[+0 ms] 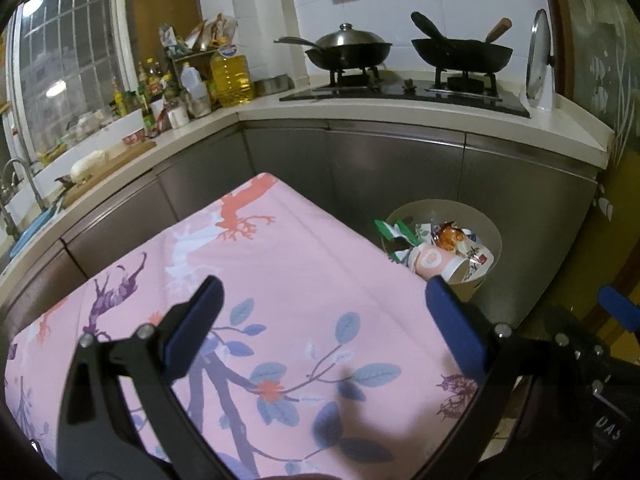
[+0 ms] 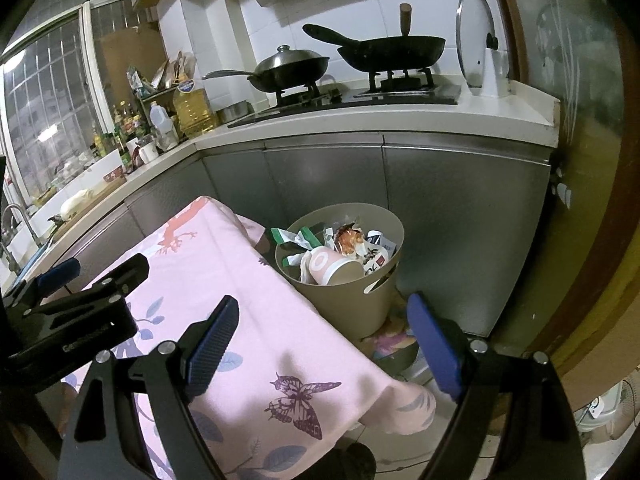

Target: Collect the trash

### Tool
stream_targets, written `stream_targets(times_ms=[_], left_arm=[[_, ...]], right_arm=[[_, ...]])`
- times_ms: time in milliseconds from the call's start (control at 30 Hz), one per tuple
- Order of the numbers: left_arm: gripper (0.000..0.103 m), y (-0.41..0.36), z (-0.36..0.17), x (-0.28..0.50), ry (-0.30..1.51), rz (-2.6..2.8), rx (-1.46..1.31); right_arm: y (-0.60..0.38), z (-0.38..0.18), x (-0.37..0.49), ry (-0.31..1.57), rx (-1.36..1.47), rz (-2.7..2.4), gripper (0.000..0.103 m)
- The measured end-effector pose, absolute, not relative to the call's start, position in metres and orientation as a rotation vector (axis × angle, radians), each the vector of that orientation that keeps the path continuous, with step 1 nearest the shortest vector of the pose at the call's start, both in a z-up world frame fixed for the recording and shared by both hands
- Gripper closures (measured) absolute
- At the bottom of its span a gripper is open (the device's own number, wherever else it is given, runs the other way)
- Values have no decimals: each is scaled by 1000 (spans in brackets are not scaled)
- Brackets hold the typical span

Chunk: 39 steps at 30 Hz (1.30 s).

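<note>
A beige trash bin (image 2: 352,300) stands on the floor beside the table's far right corner. It holds a pink paper cup (image 2: 332,268), green and white wrappers (image 2: 298,238) and an orange snack wrapper (image 2: 348,238). It also shows in the left wrist view (image 1: 494,232). My left gripper (image 1: 326,322) is open and empty above the pink floral tablecloth (image 1: 280,280). My right gripper (image 2: 324,348) is open and empty over the table's right edge, short of the bin. The left gripper's body (image 2: 68,316) shows at the left of the right wrist view.
A kitchen counter (image 1: 400,110) runs behind, with two woks on a gas stove (image 1: 404,88), a glass lid (image 1: 540,60), oil and sauce bottles (image 1: 230,76) and a cutting board (image 1: 108,164). Grey cabinets (image 2: 460,220) stand behind the bin.
</note>
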<state>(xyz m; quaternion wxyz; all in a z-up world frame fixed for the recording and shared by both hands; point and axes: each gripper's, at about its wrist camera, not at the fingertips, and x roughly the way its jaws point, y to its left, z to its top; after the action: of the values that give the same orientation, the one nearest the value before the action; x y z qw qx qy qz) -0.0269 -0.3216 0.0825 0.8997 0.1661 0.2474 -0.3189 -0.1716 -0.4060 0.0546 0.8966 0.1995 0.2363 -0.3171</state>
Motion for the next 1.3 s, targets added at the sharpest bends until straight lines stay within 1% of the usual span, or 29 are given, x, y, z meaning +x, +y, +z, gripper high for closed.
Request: stream_targets(times_ms=[567,1167,1300], left_arm=[[6,-331,71,-27,560,-676,373],[6,-333,72,-28,556,-674,369],[6,-329,76,-29,542,-668,359]], right_arm=[[-417,50,-178,492,453,-668,20],[-416,54,-178,481,450,-665,20],[-409,61,-180,448,426,-682,20]])
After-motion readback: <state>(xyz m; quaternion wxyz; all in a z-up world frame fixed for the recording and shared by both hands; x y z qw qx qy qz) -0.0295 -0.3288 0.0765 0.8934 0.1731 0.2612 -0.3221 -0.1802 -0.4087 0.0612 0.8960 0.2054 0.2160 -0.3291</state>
